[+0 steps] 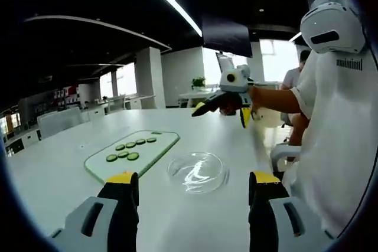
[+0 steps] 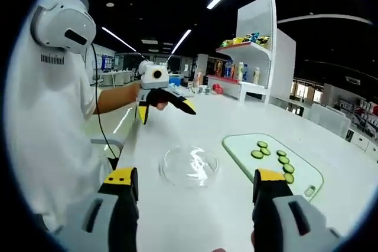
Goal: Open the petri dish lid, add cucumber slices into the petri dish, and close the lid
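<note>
on white table (image 1: 53, 175) in open office: lidded petri dish (image 1: 197, 171), cucumber slices (image 1: 130, 147); both claws wide, empty.

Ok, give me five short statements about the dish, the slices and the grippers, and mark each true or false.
1. The petri dish sits on the white table with its lid on. True.
2. The cucumber slices are already inside the dish. False: they lie on the cutting board beside it.
3. The left gripper is shut on the lid. False: its jaws stand open, short of the dish.
4. The right gripper is open and holds nothing. True.
5. The cutting board is stacked on top of the dish. False: board and dish lie side by side on the table, apart.
</note>
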`<action>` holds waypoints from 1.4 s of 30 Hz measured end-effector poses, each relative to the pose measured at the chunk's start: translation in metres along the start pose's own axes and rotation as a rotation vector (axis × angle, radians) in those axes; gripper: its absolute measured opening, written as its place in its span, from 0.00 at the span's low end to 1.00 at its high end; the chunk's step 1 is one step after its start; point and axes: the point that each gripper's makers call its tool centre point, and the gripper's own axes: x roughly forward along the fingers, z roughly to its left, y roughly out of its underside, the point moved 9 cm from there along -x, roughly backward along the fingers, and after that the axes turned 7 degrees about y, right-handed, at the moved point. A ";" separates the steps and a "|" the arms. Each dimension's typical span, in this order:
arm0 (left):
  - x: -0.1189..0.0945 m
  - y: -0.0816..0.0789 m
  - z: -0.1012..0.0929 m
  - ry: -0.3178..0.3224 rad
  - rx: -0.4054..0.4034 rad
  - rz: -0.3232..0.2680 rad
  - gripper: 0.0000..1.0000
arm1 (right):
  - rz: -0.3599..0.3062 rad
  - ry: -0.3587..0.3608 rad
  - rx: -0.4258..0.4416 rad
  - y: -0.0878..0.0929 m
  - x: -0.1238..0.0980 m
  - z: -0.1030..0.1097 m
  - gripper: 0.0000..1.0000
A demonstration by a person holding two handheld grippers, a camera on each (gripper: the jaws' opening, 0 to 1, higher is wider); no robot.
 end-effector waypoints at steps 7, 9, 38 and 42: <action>0.008 0.002 0.000 0.022 -0.012 0.010 0.76 | 0.012 -0.027 -0.007 -0.001 0.012 0.004 0.80; 0.011 0.003 0.001 0.027 -0.014 0.016 0.76 | 0.018 -0.037 -0.009 0.000 0.015 0.003 0.80; 0.045 0.018 0.013 0.102 -0.027 0.071 0.76 | 0.104 -0.182 -0.028 0.014 0.066 0.008 0.82; 0.050 0.020 0.015 0.111 -0.029 0.079 0.76 | 0.110 -0.190 -0.029 0.015 0.070 0.008 0.82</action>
